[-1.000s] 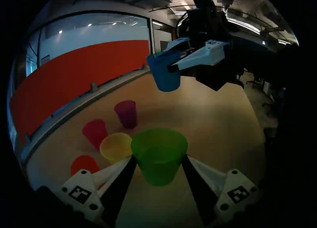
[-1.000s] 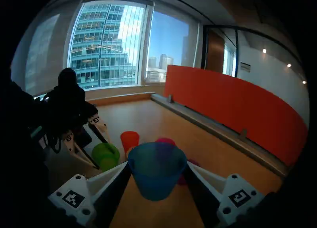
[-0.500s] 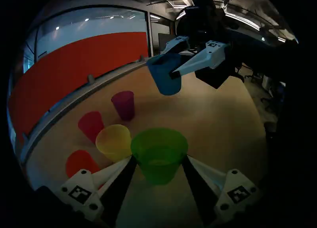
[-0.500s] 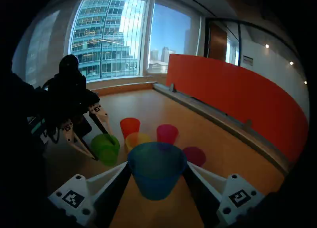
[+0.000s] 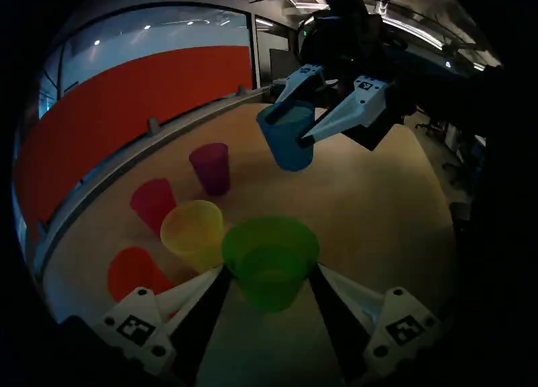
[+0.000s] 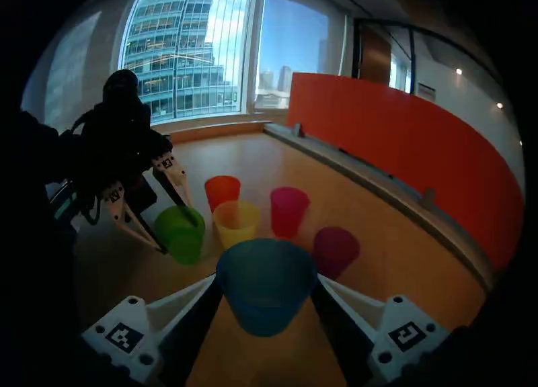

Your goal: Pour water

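A green cup (image 5: 270, 252) is clamped by the left gripper (image 5: 269, 271) at lower centre; a blue cup (image 6: 265, 303) is clamped by the right gripper (image 6: 265, 281). A wooden table (image 6: 387, 256) is spread beyond, backed by an orange wall (image 6: 403, 138) and windows (image 6: 195, 51) at upper left.

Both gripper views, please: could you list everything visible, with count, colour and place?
green cup: one, green, gripped low at the near end of the cup group.
blue cup: one, blue, gripped and held above the table.
yellow cup: one, yellow, on the table beside the green cup.
orange cup: one, orange, just behind the yellow cup.
pink cup: one, pink, right of the yellow cup.
purple cup: one, purple, nearest the wall panel.
table: one, light wood.
wall panel: one, orange-red, along the table's edge.
window: two panes, city outside.
person: one, dark silhouette.
left hand-held gripper: one, white, shut on the green cup.
right hand-held gripper: one, white, shut on the blue cup.
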Demonstrator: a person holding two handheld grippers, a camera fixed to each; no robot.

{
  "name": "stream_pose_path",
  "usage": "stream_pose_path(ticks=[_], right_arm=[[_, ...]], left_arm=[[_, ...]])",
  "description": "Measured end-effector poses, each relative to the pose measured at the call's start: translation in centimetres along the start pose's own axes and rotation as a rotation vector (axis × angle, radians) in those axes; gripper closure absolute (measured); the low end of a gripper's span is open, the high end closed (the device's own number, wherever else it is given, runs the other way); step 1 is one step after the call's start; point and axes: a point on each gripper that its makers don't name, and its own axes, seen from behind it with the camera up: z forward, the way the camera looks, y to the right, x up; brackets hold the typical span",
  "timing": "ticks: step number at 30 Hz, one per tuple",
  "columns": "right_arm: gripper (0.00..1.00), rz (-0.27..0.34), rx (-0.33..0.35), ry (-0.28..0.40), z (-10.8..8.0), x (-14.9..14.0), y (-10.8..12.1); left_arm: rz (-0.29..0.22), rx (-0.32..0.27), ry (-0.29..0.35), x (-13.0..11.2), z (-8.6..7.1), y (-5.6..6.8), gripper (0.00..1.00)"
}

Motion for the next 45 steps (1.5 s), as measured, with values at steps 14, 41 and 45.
stream_pose_path(ticks=[14, 41, 45], right_arm=[[0.09, -0.003, 0.008, -0.029, 0.6, -1.6, 0.1], [0.09, 0.003, 0.018, -0.043, 1.5, -2.6, -0.4], [0.09, 0.004, 0.020, -0.043, 1.5, -2.6, -0.4]], left_arm=[[-0.010, -0.005, -0.008, -0.6, 0.7, -0.3, 0.19], [-0.063, -0.007, 0.000, -2.1, 1.0, -0.5, 0.18], [-0.066, -0.005, -0.014, -2.4, 1.2, -0.5, 0.18]])
